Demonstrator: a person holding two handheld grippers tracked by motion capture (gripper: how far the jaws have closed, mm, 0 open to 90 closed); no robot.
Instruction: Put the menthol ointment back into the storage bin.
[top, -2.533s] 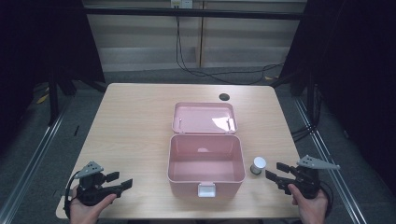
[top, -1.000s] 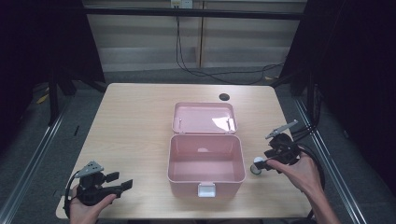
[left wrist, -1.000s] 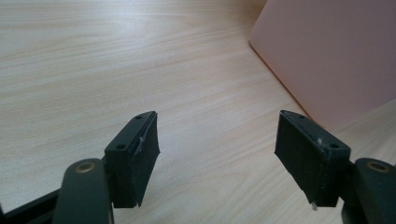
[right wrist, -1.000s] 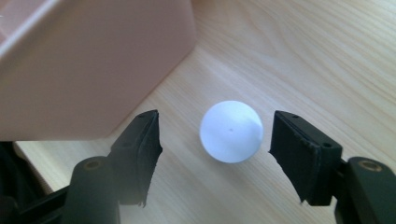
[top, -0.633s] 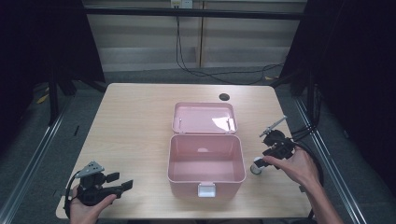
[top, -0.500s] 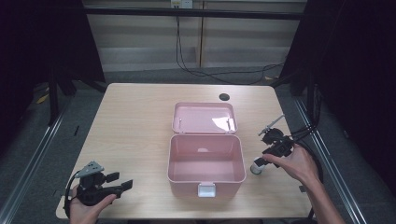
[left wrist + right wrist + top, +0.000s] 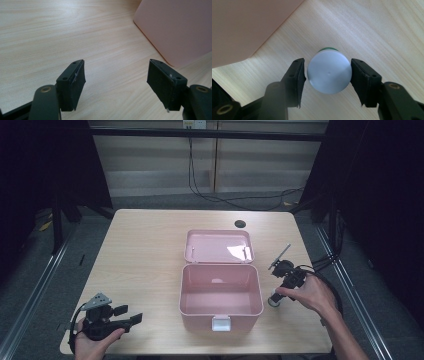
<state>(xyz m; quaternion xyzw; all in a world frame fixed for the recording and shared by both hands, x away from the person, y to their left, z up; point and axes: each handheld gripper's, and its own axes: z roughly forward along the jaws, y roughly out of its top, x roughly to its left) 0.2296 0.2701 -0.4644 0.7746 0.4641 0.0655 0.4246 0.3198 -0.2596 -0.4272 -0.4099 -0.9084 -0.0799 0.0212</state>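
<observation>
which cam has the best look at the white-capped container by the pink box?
Right gripper view: the container sits centred, seen from above, its round white cap and a sliver of green below, between the right tongs, whose jaws have just been closing around it. In the high view it is a small shape beside the pink box, partly behind the hand.

Pale wood-grain counter [image 7: 150, 250], smooth laminate look, matt with fine streaks. Pink plastic box [image 7: 221, 295], smooth, soft satin sheen; open lid [image 7: 219, 246] of the same plastic, with a bright glossy glare patch. Small bottle [image 7: 329, 71] with a smooth white plastic cap, faintly shiny, a tiny moulding dot at its middle, a green rim below. Left gripper [image 7: 120, 82] in matt black plastic, pads [image 7: 163, 80] dull and rubbery, slightly scuffed at the edges, brass-coloured metal screws behind. Right gripper [image 7: 327, 75] likewise: matt black, rubbery pads, small screw holes.
</observation>
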